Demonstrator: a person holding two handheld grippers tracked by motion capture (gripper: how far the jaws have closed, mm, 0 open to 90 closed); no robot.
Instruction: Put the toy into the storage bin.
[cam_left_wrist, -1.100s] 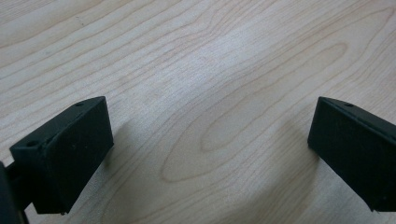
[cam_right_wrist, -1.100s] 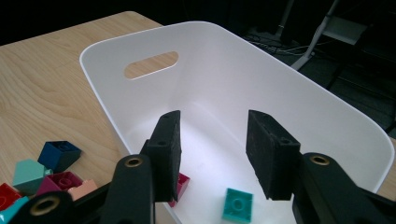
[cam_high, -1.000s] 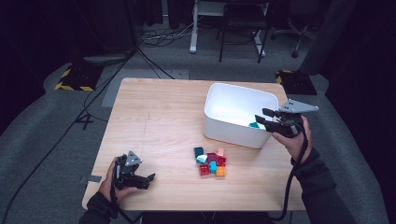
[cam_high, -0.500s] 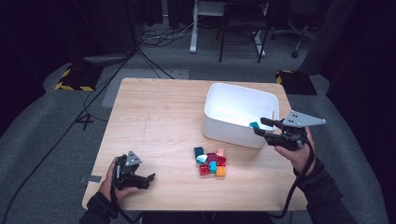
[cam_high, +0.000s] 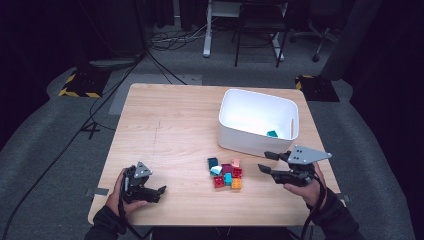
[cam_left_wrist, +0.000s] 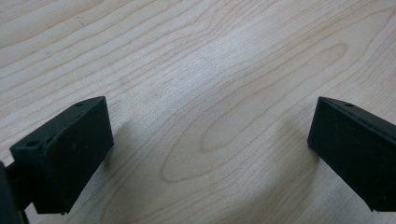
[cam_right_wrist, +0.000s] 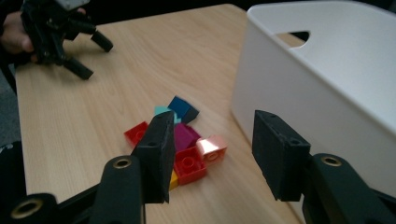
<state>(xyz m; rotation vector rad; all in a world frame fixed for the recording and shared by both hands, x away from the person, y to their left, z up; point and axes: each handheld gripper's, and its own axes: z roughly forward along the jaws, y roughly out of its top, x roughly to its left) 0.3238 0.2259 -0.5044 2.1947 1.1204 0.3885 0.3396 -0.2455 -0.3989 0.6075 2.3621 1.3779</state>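
Observation:
A pile of small bricks (cam_high: 226, 172) lies on the wooden table (cam_high: 170, 130) just in front of a white bin (cam_high: 235, 137). A teal brick (cam_high: 272, 133) rests inside the bin. My right gripper (cam_high: 264, 161) hovers to the right of the pile, open and empty, pointing at it. In the right gripper view its jaws (cam_right_wrist: 212, 140) frame a pink brick (cam_right_wrist: 211, 147), a red one (cam_right_wrist: 189, 163), a magenta one (cam_right_wrist: 184, 135) and a dark blue one (cam_right_wrist: 183, 107). My left gripper (cam_high: 159, 194) rests open near the front left edge, over bare wood (cam_left_wrist: 210, 126).
The bin wall (cam_right_wrist: 299, 93) stands close on the right of my right gripper. The left gripper (cam_right_wrist: 93, 58) and its hand sit far across the table from it. Cables and chair legs lie on the dark floor beyond the table.
My right gripper has moved back from the bin's near rim toward the person and lower, now level with the brick pile. The left gripper has stayed put.

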